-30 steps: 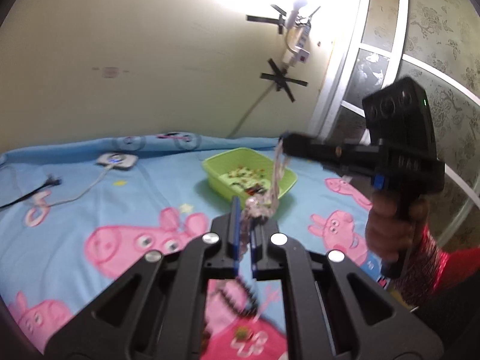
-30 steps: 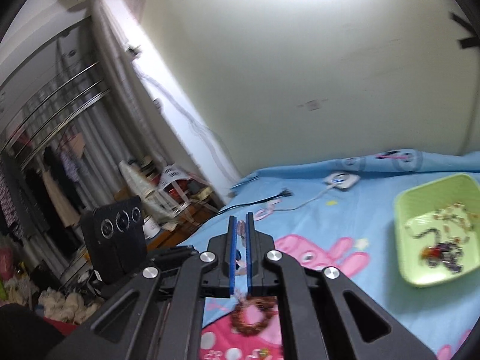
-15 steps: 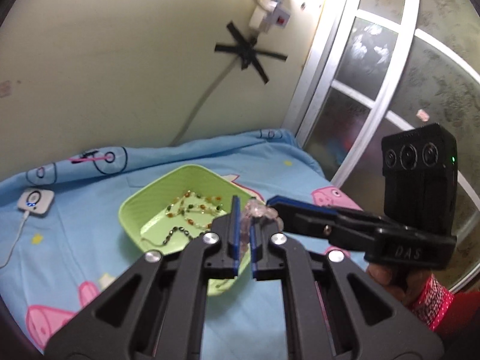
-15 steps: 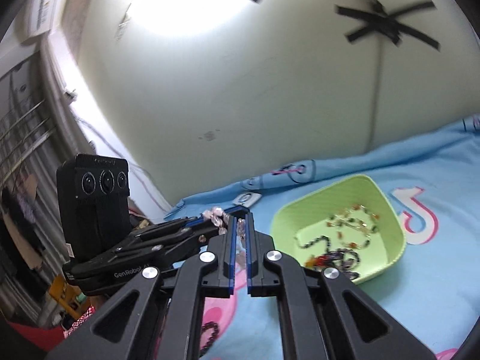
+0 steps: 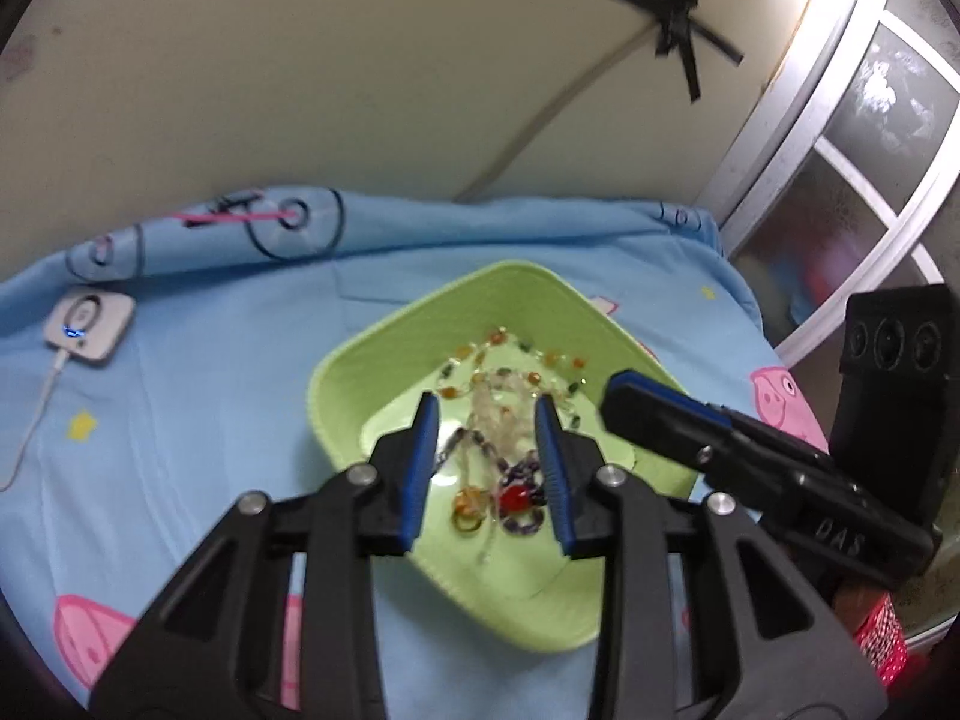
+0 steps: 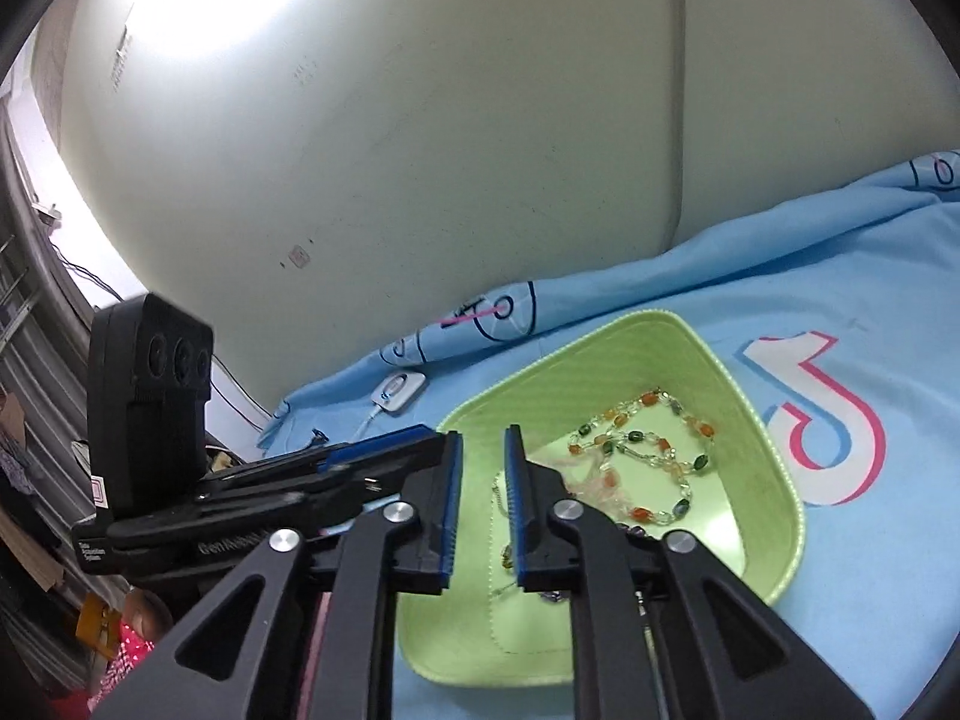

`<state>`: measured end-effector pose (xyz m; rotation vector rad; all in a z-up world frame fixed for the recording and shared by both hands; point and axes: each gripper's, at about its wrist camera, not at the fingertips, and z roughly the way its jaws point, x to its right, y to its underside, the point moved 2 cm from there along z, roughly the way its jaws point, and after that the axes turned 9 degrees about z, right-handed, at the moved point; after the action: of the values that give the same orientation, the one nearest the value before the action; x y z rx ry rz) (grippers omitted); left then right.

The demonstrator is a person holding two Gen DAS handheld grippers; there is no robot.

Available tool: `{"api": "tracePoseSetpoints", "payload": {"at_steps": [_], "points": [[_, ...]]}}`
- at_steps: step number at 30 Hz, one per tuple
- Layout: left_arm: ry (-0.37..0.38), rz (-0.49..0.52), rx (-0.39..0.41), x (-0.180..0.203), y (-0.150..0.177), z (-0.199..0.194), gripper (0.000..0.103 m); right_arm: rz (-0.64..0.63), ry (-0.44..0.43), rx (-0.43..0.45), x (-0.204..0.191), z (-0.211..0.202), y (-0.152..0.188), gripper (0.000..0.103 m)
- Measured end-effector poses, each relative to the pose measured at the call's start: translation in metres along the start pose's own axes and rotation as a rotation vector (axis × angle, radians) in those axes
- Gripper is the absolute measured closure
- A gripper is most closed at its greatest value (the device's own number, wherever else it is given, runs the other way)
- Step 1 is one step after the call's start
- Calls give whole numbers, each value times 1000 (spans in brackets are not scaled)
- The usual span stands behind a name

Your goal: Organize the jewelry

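Note:
A light green tray (image 5: pixel 336 384) (image 6: pixel 774 468) sits on a blue cartoon bedsheet and holds several beaded pieces. A pale pink bead strand (image 5: pixel 501 414) lies in the tray among an orange-and-green bead chain (image 6: pixel 654 426) and a red and purple piece (image 5: pixel 519 495). My left gripper (image 5: pixel 487 417) is open and empty just above the tray, its fingers on either side of the pink strand. My right gripper (image 6: pixel 480 450) is open and empty over the tray's left side. It shows in the left wrist view (image 5: pixel 630 396), and the left gripper (image 6: pixel 408 444) shows in the right wrist view.
A small white device (image 5: pixel 89 327) with a cable lies on the sheet (image 5: pixel 198 408) to the tray's left, also in the right wrist view (image 6: pixel 399 390). A cream wall stands behind the bed. A white-framed glass door (image 5: pixel 840 138) is at the right.
Both grippers carried the pale pink strand from over the sheet to the tray, lowered, and opened. The strand now lies in the tray.

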<state>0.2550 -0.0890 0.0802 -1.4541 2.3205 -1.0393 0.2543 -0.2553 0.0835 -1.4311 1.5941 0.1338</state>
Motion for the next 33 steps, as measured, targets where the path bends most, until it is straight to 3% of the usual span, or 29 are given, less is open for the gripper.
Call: {"api": "tracePoseSetpoints", "payload": {"at_steps": [4, 8, 12, 15, 18, 23, 28, 31, 33], "points": [[-3, -18, 76, -10, 5, -42, 72, -32, -2, 10, -13, -10, 6, 103], [-26, -26, 169, -17, 16, -97, 72, -66, -61, 23, -38, -30, 16, 103], [-66, -25, 252, -23, 46, -152, 72, -133, -149, -12, -69, -46, 40, 103], [-107, -24, 284, -31, 84, -183, 72, -188, -168, -76, -83, -45, 67, 103], [-157, -41, 264, -40, 130, -194, 72, -274, -139, -191, -96, -26, 112, 103], [-222, -95, 164, -59, 199, -189, 72, -352, -136, -361, -111, 3, 171, 103], [-259, -172, 98, -82, 247, -184, 72, -392, -129, -469, -134, 26, 205, 103], [-223, -228, 84, -93, 265, -180, 72, -360, -109, -530, -137, 46, 216, 103], [-207, -224, 72, -93, 273, -176, 58, -320, -124, -573, -138, 55, 218, 103]]}}
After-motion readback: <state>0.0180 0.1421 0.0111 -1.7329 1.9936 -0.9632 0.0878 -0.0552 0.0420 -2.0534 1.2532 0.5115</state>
